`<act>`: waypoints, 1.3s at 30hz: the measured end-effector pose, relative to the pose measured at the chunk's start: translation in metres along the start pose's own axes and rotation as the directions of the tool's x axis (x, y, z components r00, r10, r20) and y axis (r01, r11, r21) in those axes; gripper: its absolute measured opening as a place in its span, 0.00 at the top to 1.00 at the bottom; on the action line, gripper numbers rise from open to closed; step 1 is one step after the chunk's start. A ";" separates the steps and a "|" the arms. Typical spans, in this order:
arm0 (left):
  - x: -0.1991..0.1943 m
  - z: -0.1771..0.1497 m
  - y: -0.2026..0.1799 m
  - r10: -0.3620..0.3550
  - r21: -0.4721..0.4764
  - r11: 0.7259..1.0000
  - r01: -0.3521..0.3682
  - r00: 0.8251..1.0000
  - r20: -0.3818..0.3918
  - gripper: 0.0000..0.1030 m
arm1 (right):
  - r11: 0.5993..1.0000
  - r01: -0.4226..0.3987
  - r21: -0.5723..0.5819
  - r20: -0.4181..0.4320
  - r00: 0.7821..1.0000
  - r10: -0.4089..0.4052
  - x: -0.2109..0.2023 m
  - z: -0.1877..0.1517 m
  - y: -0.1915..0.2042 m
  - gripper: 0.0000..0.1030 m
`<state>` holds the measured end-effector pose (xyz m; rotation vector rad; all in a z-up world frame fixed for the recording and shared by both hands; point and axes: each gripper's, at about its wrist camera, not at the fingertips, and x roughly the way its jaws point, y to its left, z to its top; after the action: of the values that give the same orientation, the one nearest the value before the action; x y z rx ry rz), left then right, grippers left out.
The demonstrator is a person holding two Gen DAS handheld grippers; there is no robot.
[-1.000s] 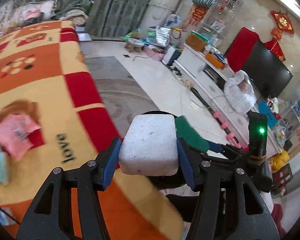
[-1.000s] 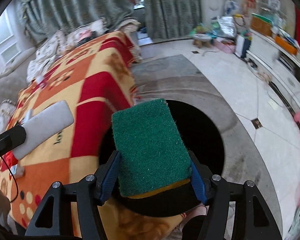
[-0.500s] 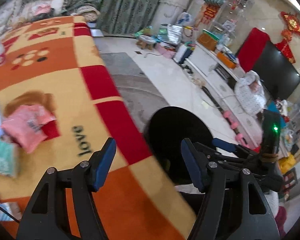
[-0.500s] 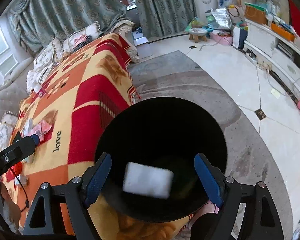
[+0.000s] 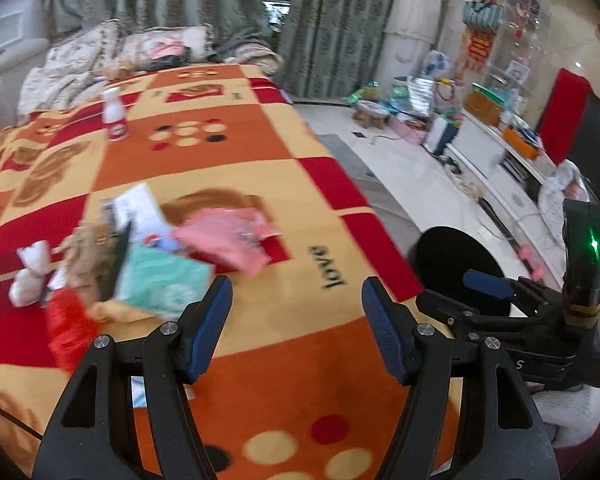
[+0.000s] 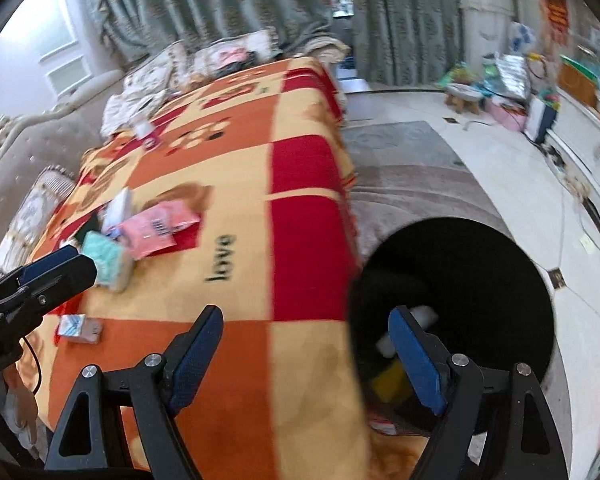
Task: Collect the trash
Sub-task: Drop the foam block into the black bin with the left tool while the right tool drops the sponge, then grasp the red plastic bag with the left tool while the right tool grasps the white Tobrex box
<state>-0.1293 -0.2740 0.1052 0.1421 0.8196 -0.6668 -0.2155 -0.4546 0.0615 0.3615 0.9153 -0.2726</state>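
Gaping empty, both claws (image 5: pixel 296 326) (image 6: pixel 306 354) overhang blanket (image 5: pixel 260 152).

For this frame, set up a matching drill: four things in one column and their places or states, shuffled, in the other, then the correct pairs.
Things:
1. white block
2. pink packet
3. small white bottle
4. left gripper

Places or states:
A. upright at the far end of the blanket
B. open, holding nothing
C. inside the black bin
D. lying on the blanket near the word "love"

Pairs: 1-C, 2-D, 3-A, 4-B
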 end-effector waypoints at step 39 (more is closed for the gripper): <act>-0.066 -0.061 0.208 0.199 -0.324 0.924 -0.201 0.979 -0.039 0.36 | 0.904 -0.309 -0.295 -0.210 0.944 0.254 0.072 -0.023 0.226 0.20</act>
<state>-0.0756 -0.0547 0.0832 -0.0735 0.8959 -0.3307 -0.1050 -0.2455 0.0329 0.2081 1.0400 0.1801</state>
